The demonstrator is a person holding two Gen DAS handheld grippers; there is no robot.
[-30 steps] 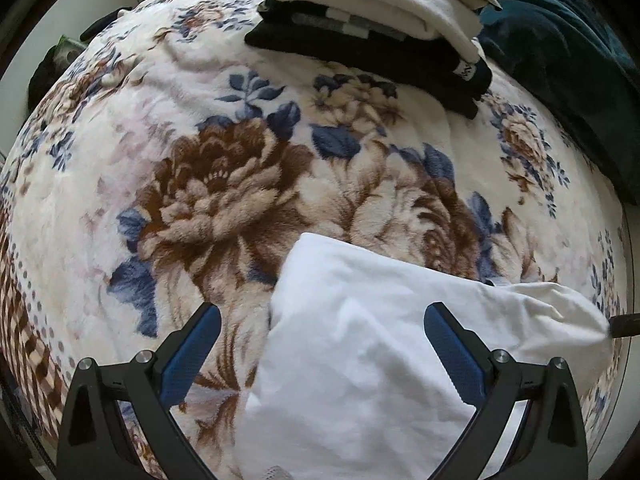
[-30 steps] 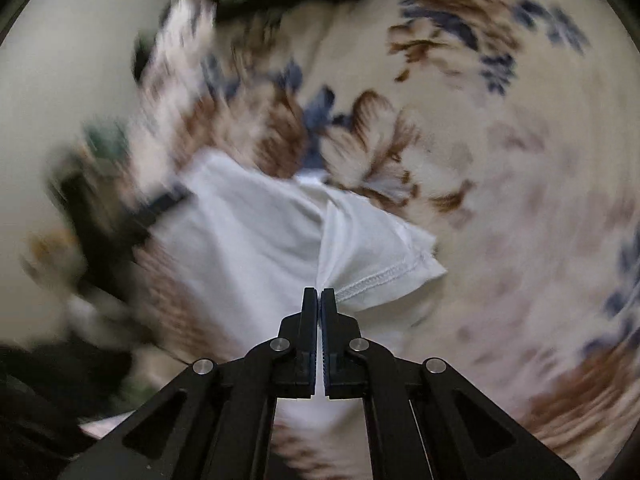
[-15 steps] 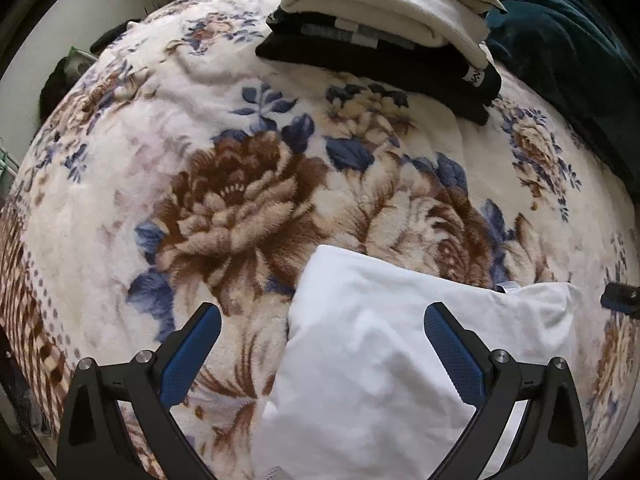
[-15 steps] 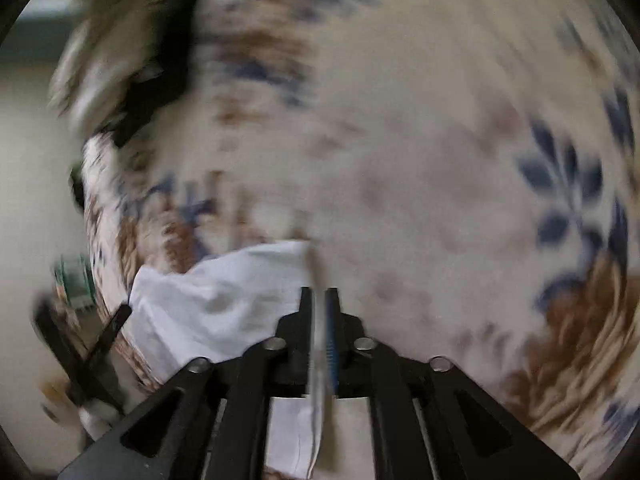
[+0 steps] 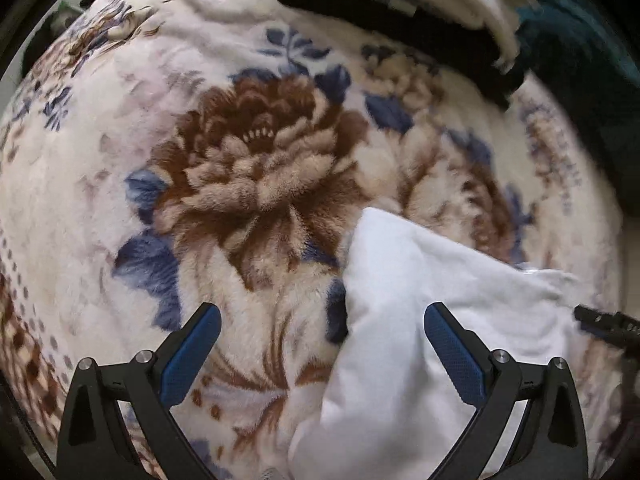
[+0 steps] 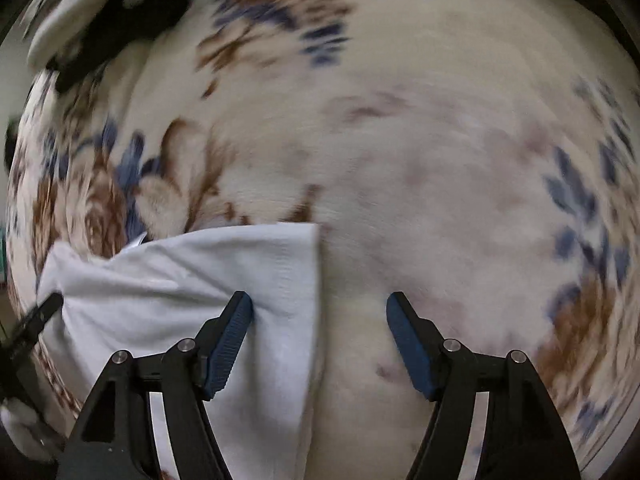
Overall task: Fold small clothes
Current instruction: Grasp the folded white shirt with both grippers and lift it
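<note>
A folded white garment point(image 5: 416, 320) lies on the floral blanket point(image 5: 248, 168). My left gripper point(image 5: 322, 328) is open and empty, just above the garment's left edge. In the right wrist view the garment point(image 6: 192, 280) lies at lower left with a straight folded edge. My right gripper point(image 6: 318, 316) is open and empty, its jaws straddling that right edge. The right gripper's tip shows at the far right of the left wrist view point(image 5: 604, 324). The left gripper's tip shows at the left of the right wrist view point(image 6: 36, 316).
A stack of folded clothes point(image 5: 420, 4), white on black, sits at the blanket's far side; it also shows blurred in the right wrist view point(image 6: 92, 12). A dark teal fabric point(image 5: 580, 52) lies to its right. The blanket's edge drops off at left.
My right gripper has opened and let go of the white garment's edge, which now lies flat. The left gripper has shifted left and closer to the blanket.
</note>
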